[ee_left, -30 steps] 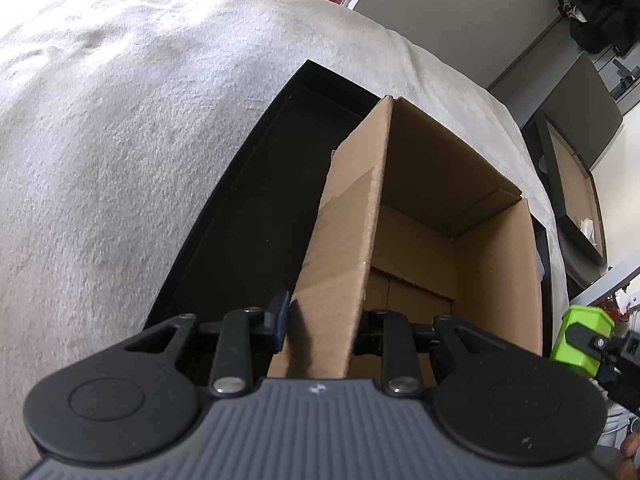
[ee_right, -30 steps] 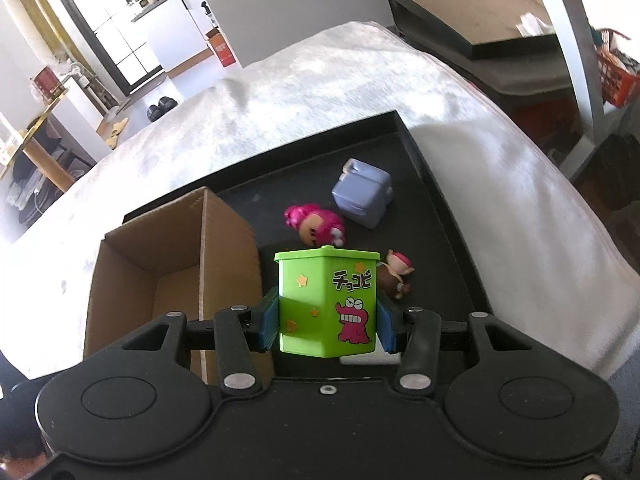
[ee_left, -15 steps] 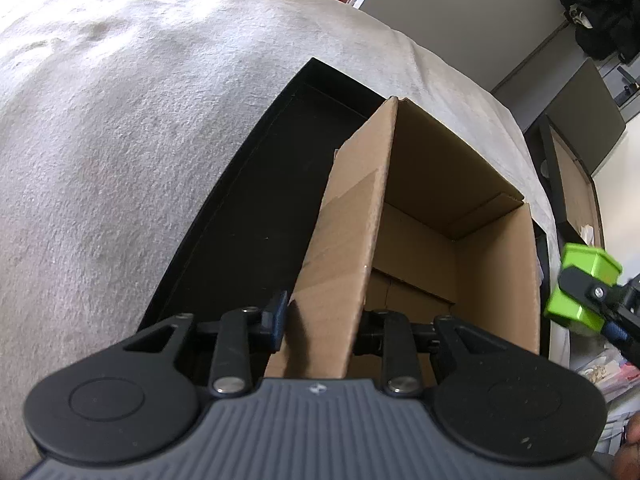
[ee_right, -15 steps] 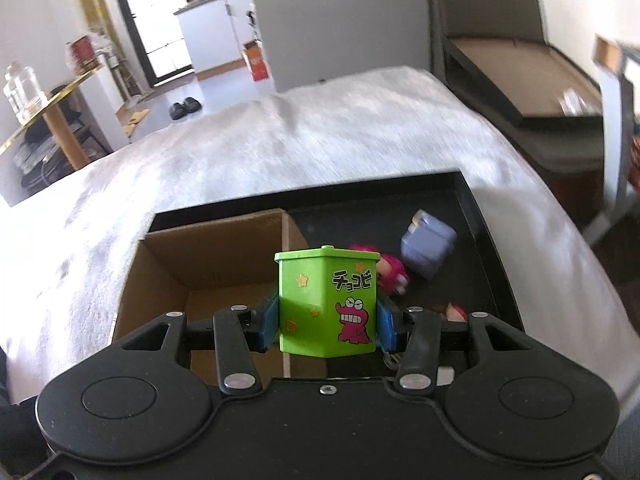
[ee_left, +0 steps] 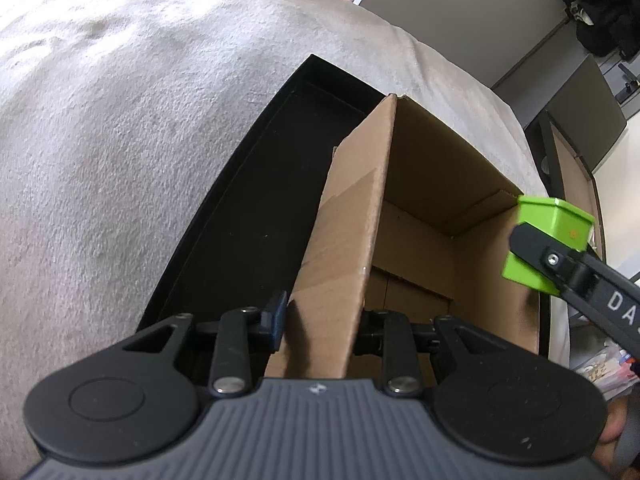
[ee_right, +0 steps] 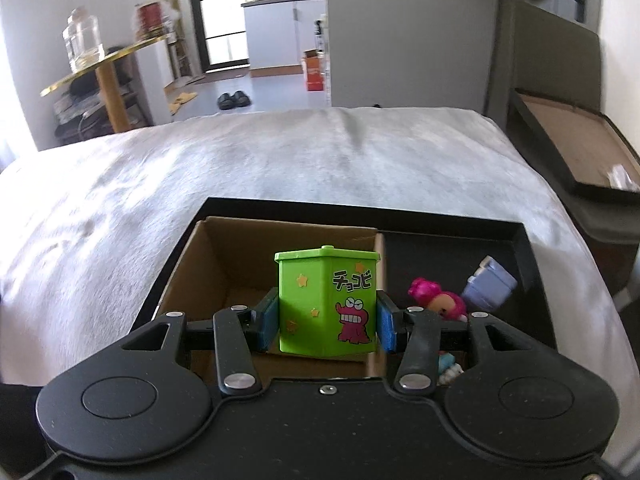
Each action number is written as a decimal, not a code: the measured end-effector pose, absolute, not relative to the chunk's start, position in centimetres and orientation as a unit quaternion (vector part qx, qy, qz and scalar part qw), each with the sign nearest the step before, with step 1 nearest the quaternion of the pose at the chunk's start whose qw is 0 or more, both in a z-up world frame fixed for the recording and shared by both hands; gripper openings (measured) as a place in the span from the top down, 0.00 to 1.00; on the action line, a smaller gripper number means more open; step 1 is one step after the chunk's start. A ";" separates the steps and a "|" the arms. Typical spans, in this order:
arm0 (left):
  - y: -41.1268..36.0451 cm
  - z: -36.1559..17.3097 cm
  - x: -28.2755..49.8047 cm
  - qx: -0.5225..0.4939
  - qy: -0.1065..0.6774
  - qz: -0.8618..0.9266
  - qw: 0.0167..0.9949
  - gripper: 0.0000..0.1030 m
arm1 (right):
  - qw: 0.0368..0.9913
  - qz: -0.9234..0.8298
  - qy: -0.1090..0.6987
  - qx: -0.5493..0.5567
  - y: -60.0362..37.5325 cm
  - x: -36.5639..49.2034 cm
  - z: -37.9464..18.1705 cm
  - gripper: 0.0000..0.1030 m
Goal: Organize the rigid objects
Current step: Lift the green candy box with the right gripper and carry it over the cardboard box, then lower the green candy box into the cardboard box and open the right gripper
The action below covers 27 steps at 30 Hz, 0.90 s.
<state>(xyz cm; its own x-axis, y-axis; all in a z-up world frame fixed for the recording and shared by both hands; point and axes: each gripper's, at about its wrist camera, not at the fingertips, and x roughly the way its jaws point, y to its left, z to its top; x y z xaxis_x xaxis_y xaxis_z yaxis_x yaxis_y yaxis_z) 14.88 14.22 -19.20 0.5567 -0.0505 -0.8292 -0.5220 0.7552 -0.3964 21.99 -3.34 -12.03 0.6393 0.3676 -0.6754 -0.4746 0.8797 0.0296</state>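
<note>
The right hand-held gripper (ee_right: 327,322) is clamped on a bright green hexagonal plastic toy tub printed with a pink crocodile (ee_right: 327,304), carrying it upright above the open brown cardboard box (ee_right: 224,248). That box stands in the left part of a shallow black tray (ee_right: 524,248) on a white fleece-covered bed (ee_right: 280,160). The left hand-held gripper (ee_left: 320,320) pinches the box's near-left wall, steadying it.

This looks like the depositing step. Next, I judge, the tub should be lowered inside the box walls before the jaws part. A pink-haired doll figure (ee_right: 434,296) and a pale lilac box-shaped toy (ee_right: 488,284) wait on the tray's right side.
</note>
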 end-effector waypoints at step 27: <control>13.6 -18.1 13.7 -0.268 0.435 0.199 0.836 0.28 | 0.925 0.213 0.314 -0.020 -9.6 20.5 -10.3 0.05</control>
<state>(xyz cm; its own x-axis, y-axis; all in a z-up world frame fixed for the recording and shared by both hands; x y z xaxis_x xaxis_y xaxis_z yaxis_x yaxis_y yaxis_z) 13.72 13.64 -18.10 0.5431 0.0990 -0.8338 -0.5655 0.7772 -0.2760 20.52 -9.61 -10.31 0.7121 0.3809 -0.5898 -0.4059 0.9088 0.0969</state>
